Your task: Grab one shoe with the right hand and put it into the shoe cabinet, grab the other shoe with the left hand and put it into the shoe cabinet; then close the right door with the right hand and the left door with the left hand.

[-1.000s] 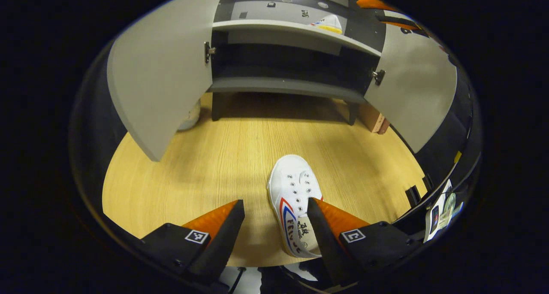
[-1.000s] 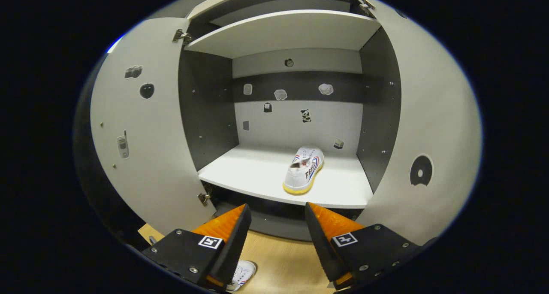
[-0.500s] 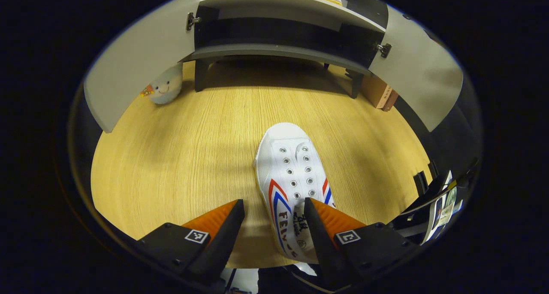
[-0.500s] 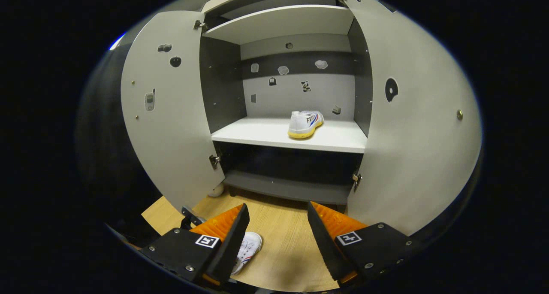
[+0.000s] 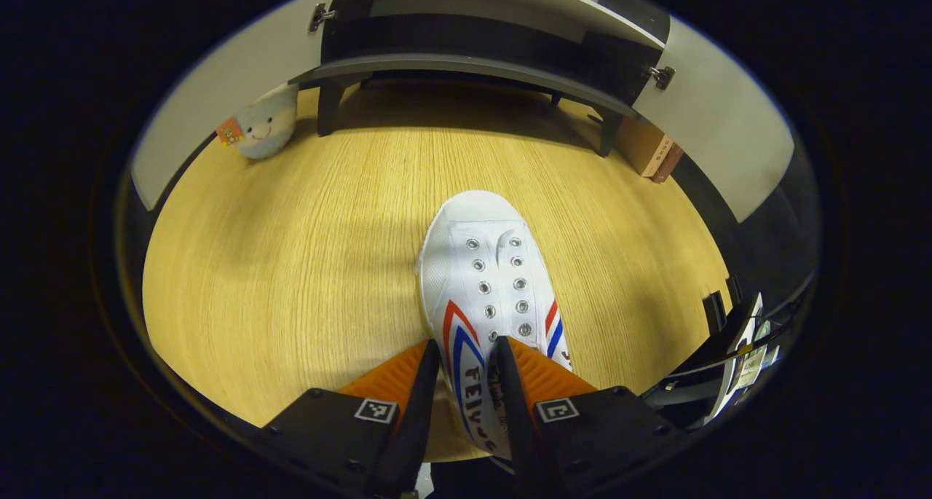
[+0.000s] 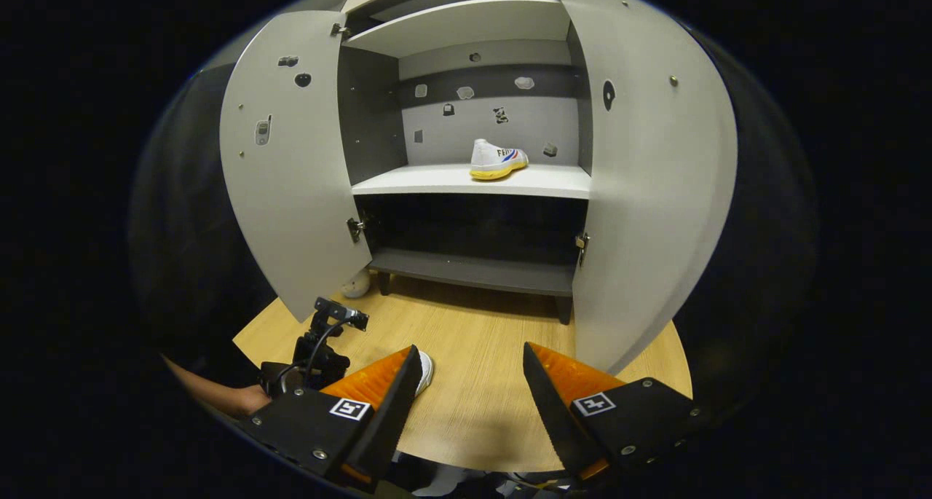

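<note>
Left gripper (image 5: 466, 382) closed on the heel-side wall of the white shoe (image 5: 491, 288) standing on the wooden floor (image 5: 291, 266), toe toward the shoe cabinet (image 6: 473, 186). Right gripper (image 6: 470, 382) open, empty, above the floor. Beyond, both cabinet doors stand open; the other shoe (image 6: 496, 159) rests on the middle shelf (image 6: 437, 182).

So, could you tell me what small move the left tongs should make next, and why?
Probably lift: the left tongs appear closed on the heel side of the shoe, which lies on the floor, while the shoe cabinet stands open.
</note>
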Demonstrator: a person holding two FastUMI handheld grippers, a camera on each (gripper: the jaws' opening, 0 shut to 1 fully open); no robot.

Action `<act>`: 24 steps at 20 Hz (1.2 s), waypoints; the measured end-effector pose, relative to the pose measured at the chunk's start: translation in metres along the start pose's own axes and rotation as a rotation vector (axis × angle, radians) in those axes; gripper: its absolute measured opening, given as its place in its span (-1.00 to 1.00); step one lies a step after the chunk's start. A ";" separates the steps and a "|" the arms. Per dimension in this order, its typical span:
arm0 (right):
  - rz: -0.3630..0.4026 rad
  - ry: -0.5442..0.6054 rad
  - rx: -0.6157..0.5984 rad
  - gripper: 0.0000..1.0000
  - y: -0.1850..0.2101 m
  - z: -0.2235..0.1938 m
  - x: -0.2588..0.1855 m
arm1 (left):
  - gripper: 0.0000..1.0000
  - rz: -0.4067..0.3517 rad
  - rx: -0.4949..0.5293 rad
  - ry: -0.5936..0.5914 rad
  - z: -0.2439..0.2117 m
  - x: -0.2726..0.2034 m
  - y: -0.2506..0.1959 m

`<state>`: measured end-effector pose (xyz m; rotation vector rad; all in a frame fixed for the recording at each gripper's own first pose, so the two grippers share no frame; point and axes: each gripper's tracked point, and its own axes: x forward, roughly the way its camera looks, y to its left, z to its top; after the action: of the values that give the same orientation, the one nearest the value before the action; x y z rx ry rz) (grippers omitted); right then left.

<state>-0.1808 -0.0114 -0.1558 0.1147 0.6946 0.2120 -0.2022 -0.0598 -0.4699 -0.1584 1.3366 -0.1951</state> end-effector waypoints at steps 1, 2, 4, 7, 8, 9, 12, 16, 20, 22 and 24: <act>-0.012 0.010 0.008 0.72 -0.004 -0.008 -0.004 | -0.06 0.008 -0.003 0.010 0.000 0.003 0.002; -0.020 0.014 0.016 0.72 -0.008 -0.013 -0.008 | -0.09 0.020 -0.022 0.007 0.002 0.002 0.005; -0.030 0.008 0.023 0.72 -0.018 -0.016 -0.012 | -0.41 0.018 -0.090 -0.004 0.004 0.006 0.006; -0.045 0.005 0.005 0.72 -0.024 -0.019 -0.011 | -0.71 0.050 -0.057 -0.025 0.012 -0.007 0.013; -0.051 0.005 0.002 0.72 -0.027 -0.020 -0.013 | -0.71 0.070 -0.034 -0.038 0.017 -0.010 0.018; -0.052 0.003 0.000 0.72 -0.029 -0.021 -0.016 | -0.71 0.096 -0.032 -0.054 0.018 -0.011 0.018; -0.060 -0.013 0.005 0.72 -0.037 -0.018 -0.023 | -0.83 0.085 -0.124 -0.105 0.038 -0.034 0.022; -0.066 -0.031 0.016 0.72 -0.046 -0.017 -0.033 | -0.83 0.100 -0.093 -0.228 0.055 -0.061 0.028; -0.066 -0.045 -0.018 0.73 -0.053 -0.019 -0.045 | -0.83 0.080 -0.061 -0.342 0.057 -0.068 0.029; -0.068 -0.044 -0.045 0.76 -0.055 -0.017 -0.048 | -0.83 0.058 -0.061 -0.373 0.057 -0.067 0.029; -0.063 -0.048 -0.054 0.78 -0.054 -0.015 -0.051 | -0.83 0.038 -0.058 -0.411 0.060 -0.068 0.031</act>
<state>-0.2205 -0.0751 -0.1450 0.0461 0.6436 0.1675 -0.1567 -0.0133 -0.3992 -0.2097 0.9353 -0.0846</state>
